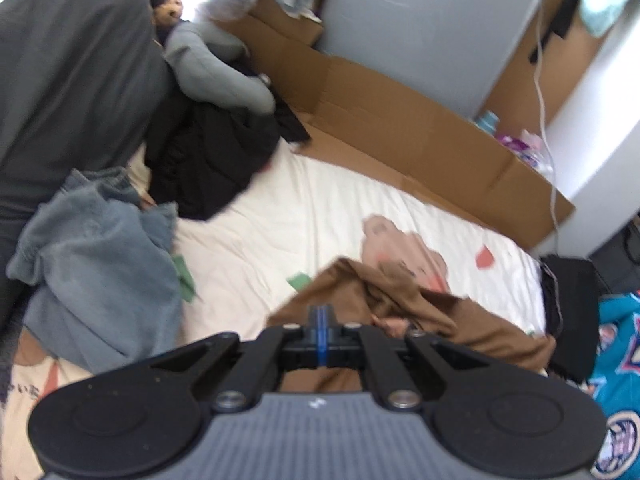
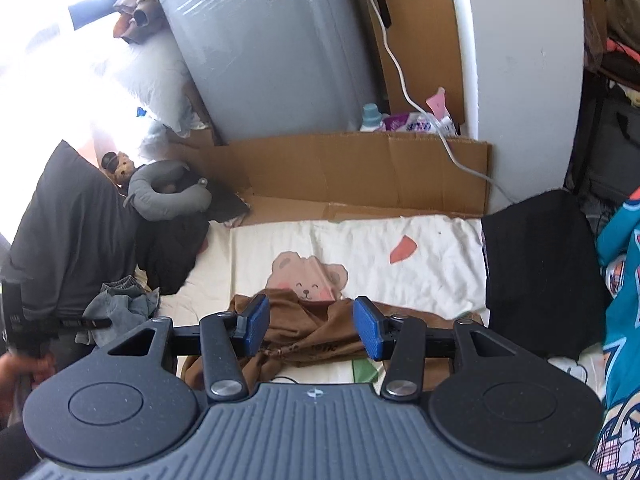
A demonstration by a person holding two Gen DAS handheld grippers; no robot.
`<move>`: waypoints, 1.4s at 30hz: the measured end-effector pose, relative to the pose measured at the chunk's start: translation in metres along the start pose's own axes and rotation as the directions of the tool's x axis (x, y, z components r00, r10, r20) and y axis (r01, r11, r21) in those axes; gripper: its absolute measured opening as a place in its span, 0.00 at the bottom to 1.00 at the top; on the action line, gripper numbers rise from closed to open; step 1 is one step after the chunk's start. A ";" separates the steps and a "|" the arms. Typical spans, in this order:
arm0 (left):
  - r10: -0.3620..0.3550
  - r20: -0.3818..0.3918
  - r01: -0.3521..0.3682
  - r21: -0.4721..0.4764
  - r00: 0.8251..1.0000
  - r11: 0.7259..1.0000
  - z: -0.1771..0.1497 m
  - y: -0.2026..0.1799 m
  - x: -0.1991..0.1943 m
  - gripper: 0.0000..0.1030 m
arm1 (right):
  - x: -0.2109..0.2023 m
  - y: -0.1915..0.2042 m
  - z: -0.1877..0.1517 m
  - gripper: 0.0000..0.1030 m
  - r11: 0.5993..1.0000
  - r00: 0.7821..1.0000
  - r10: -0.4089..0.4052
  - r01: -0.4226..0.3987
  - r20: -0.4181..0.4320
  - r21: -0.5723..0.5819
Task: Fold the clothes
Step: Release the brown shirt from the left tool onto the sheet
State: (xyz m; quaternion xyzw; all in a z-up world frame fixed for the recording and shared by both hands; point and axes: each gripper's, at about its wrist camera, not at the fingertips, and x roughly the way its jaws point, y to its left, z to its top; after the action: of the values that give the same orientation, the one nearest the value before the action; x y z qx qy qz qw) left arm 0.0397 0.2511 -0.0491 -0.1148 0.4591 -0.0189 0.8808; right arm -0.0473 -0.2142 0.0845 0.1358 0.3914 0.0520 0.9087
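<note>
Shirt (image 2: 316, 336), brown, bunched on bed (image 2: 420, 248), long axis left-right, just beyond right gripper (image 2: 313, 330) jaws, spread; left gripper (image 1: 320, 322) jaws pressed together, whether pinching its cloth, can't tell.

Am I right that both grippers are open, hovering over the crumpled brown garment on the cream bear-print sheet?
Not quite. Only the right gripper is open, per the right wrist view. The left gripper is shut in the left wrist view. The crumpled brown garment does lie on the cream bear-print sheet.

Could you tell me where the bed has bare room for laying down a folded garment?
Bare sheet lies between the brown garment, cardboard and black cloth. The left end is crowded with piled clothes.
</note>
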 end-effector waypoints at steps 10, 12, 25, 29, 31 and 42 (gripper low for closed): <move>0.121 0.021 -0.120 -0.057 0.992 0.991 0.032 0.026 0.004 0.11 | 0.002 -0.019 -0.020 0.52 0.997 0.998 -0.060 0.059 0.021 0.056; 0.127 0.016 -0.126 -0.059 0.992 0.990 0.029 0.029 0.008 0.27 | 0.005 -0.024 -0.022 0.52 0.995 0.997 -0.076 0.074 0.027 0.074; 0.116 -0.110 -0.125 -0.073 0.987 0.990 -0.039 0.045 0.038 0.53 | 0.037 -0.025 -0.038 0.52 0.980 0.995 -0.087 0.078 0.043 0.185; 0.108 -0.155 -0.120 -0.071 0.982 0.990 -0.063 0.045 0.049 0.55 | 0.050 -0.022 -0.047 0.52 0.979 0.996 -0.091 0.087 0.011 0.185; 0.106 -0.173 -0.120 -0.068 0.979 0.990 -0.074 0.045 0.054 0.57 | 0.055 -0.020 -0.052 0.52 0.979 0.996 -0.092 0.091 -0.001 0.181; 0.071 -0.204 -0.084 -0.056 0.976 0.995 -0.103 0.038 0.075 0.66 | 0.091 -0.022 -0.086 0.52 0.972 0.998 -0.054 0.063 -0.045 0.228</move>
State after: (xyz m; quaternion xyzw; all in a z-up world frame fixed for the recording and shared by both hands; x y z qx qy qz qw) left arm -0.0033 0.2589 -0.1750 -0.1224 0.5507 0.0185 0.8255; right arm -0.0472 -0.1990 -0.0418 0.2273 0.4160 -0.0177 0.8803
